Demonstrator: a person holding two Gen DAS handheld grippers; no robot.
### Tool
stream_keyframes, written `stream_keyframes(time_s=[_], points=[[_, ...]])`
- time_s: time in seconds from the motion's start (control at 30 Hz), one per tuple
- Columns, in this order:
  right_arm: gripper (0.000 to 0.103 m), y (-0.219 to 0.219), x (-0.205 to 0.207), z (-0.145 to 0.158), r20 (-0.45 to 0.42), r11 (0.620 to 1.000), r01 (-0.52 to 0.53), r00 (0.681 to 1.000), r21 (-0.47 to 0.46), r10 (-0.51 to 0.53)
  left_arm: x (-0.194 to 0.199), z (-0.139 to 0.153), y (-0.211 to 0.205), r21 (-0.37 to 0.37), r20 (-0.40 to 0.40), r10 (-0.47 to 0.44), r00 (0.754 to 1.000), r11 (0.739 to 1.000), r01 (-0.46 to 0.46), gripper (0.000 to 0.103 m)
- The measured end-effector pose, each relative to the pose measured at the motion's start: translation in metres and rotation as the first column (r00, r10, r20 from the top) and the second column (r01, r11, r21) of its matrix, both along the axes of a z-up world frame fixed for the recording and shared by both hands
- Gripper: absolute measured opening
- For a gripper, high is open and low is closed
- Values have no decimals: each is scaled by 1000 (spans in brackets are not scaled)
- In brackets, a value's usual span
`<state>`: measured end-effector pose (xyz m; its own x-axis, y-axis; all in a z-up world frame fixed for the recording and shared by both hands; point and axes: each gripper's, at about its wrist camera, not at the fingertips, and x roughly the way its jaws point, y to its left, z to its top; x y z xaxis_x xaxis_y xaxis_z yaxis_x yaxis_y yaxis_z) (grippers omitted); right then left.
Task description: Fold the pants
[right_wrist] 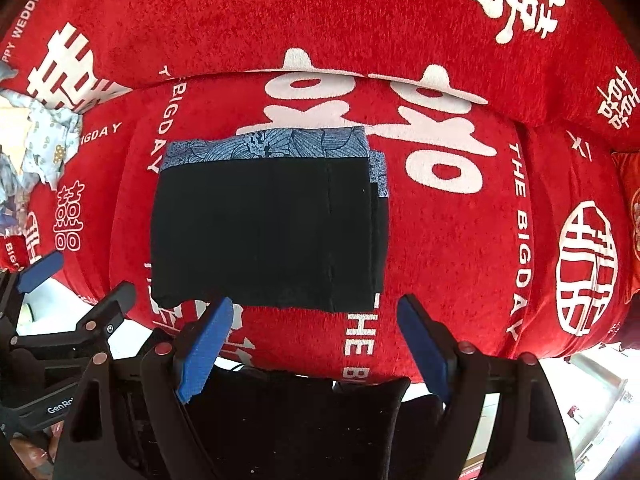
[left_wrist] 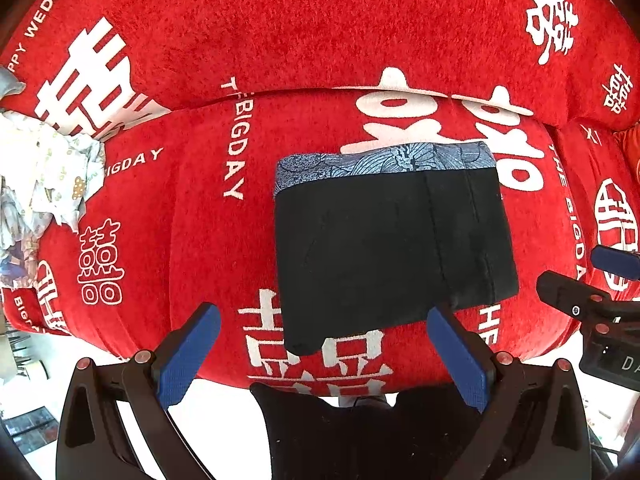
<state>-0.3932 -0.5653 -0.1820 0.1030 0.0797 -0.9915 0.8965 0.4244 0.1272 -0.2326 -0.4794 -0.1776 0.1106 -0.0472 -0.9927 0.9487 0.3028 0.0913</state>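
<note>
**On the Red Couch, Folded Black Pants Are Seen**

On a red couch seat [left_wrist: 192, 240], black pants [left_wrist: 384, 248] are laid flat in a neat, folded block. A blue band with a swirly flower print [left_wrist: 384, 162] is seen along the far edge of the pants. In the right wrist view, the pants [right_wrist: 264, 232] are shown as layers stacked together, and a thin strip of lower layers is seen sticking out along the right side. A stitched seam is seen running down the top layer.

The couch is covered in red cloth with big white signs and white words on it. The back cushion [left_wrist: 320, 20] is seen behind the seat.

The left gripper [left_wrist: 324, 344] is held wide open, close to the near edge of the pants. Nothing is held between its blue pads [left_wrist: 188, 356]. One pad is seen just at the near right corner of the pants, but it cannot be told if the cloth is touched.

The right gripper [right_wrist: 316, 340] is held wide open too, and nothing is gripped by it. Its blue pads [right_wrist: 206, 344] are seen just in front of the near edge of the pants.

A bunch of pale, printed cloth [left_wrist: 48, 176] is left crumpled at the far left end of the couch, well apart from the pants.
</note>
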Motion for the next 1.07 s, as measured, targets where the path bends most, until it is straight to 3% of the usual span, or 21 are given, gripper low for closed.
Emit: stream_keyframes(time_s=[1.07], points=[[87,7,5,3,-20,999,-27,999,-32,27,-3,5,3,-38,-15,8,1000,999,-9,103]])
